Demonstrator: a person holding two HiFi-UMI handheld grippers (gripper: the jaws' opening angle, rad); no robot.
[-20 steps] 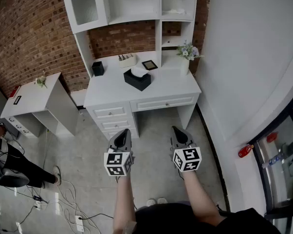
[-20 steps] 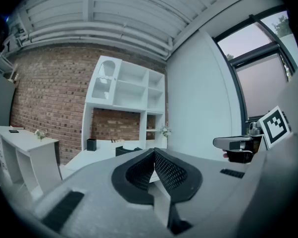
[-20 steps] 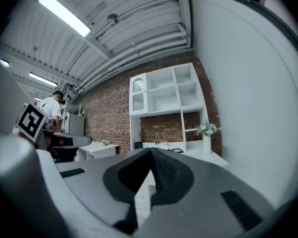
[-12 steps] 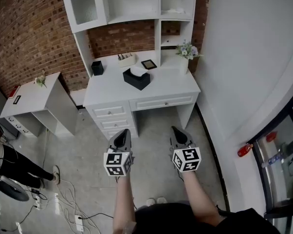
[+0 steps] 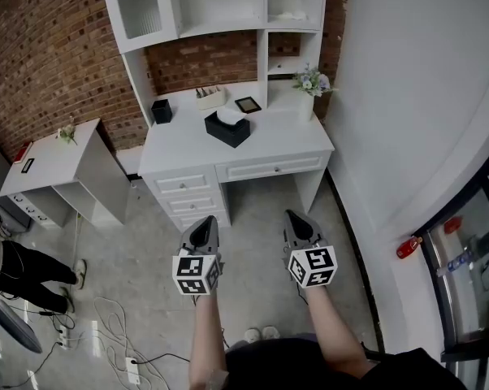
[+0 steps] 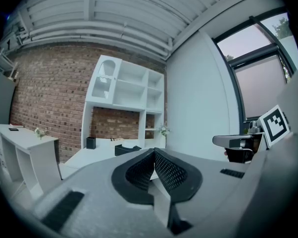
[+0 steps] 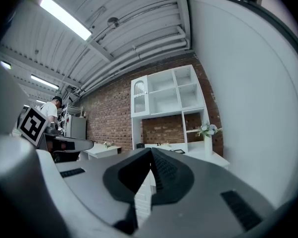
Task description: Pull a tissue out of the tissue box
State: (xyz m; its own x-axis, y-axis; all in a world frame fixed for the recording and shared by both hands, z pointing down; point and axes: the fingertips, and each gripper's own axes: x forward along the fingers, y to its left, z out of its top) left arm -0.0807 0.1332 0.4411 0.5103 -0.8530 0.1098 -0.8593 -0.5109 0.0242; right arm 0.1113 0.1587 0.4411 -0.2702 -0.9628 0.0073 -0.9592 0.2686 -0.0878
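A black tissue box (image 5: pixel 227 128) with a white tissue sticking out of its top stands on the white desk (image 5: pixel 188 149) well ahead of me. The left gripper view shows the tissue box (image 6: pixel 123 148) small and far off, just above the jaws. My left gripper (image 5: pixel 202 222) and right gripper (image 5: pixel 294 217) are held side by side over the floor, short of the desk, both pointing toward it. Both are shut with nothing between the pads. In the gripper views the left gripper (image 6: pixel 154 151) and right gripper (image 7: pixel 151 149) show their tips meeting.
On the desk stand a black pen cup (image 5: pixel 161 110), a small tray of items (image 5: pixel 212 98), a framed tablet (image 5: pixel 247 105) and a vase of flowers (image 5: pixel 309 88). A white side cabinet (image 5: pixel 62 173) stands left. Cables (image 5: pixel 106 331) and a person's legs (image 5: pixel 29 270) are at the far left.
Both grippers hold their places. The view has shifted slightly closer to the desk. The person at the far left has stepped further toward the picture's edge.
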